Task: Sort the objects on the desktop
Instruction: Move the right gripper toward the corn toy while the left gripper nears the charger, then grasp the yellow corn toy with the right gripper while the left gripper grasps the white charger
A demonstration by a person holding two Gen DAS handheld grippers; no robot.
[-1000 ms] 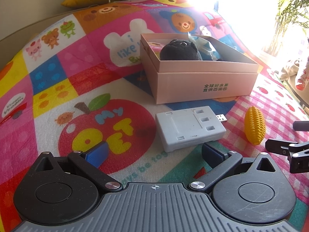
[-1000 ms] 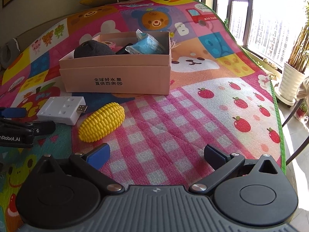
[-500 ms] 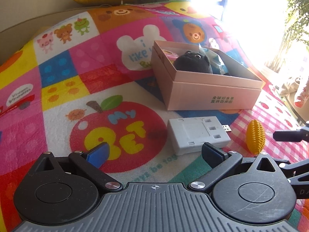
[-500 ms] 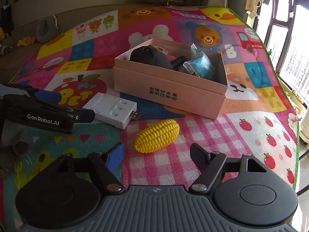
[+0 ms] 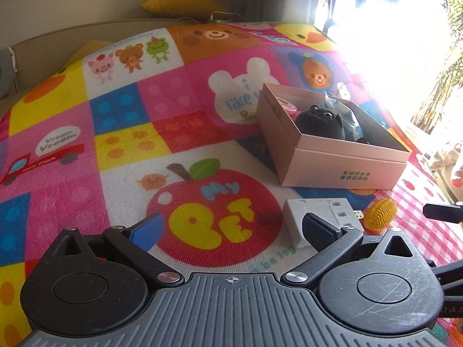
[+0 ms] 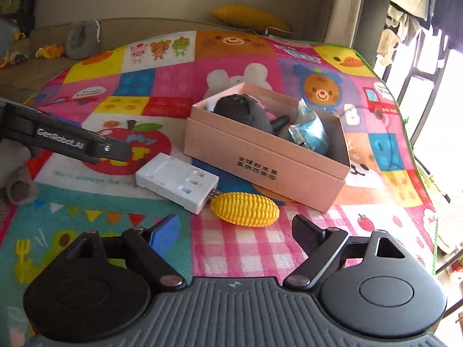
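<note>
A pink cardboard box (image 6: 260,159) (image 5: 344,167) stands on the play mat and holds a black plush toy (image 6: 243,110) (image 5: 318,121) and a blue packet (image 6: 309,133). In front of it lie a white USB charger (image 6: 176,182) (image 5: 318,214) and a yellow toy corn (image 6: 246,208) (image 5: 379,214). My right gripper (image 6: 234,231) hovers just short of the corn, its jaws opening with nothing between them. My left gripper (image 5: 231,225) is open and empty over the apple print, with the charger beyond its right finger. The left gripper's finger (image 6: 72,144) also shows at the left of the right wrist view.
The colourful play mat (image 5: 130,110) covers the whole surface. A yellow cushion (image 6: 249,17) and a grey neck pillow (image 6: 81,40) lie on the sofa behind. A bright window (image 6: 428,66) and a potted plant (image 5: 439,86) are at the right.
Both views have swung left and pulled back, so the box, charger and corn sit further right in the left view. The right jaws narrowed, then widened again.
</note>
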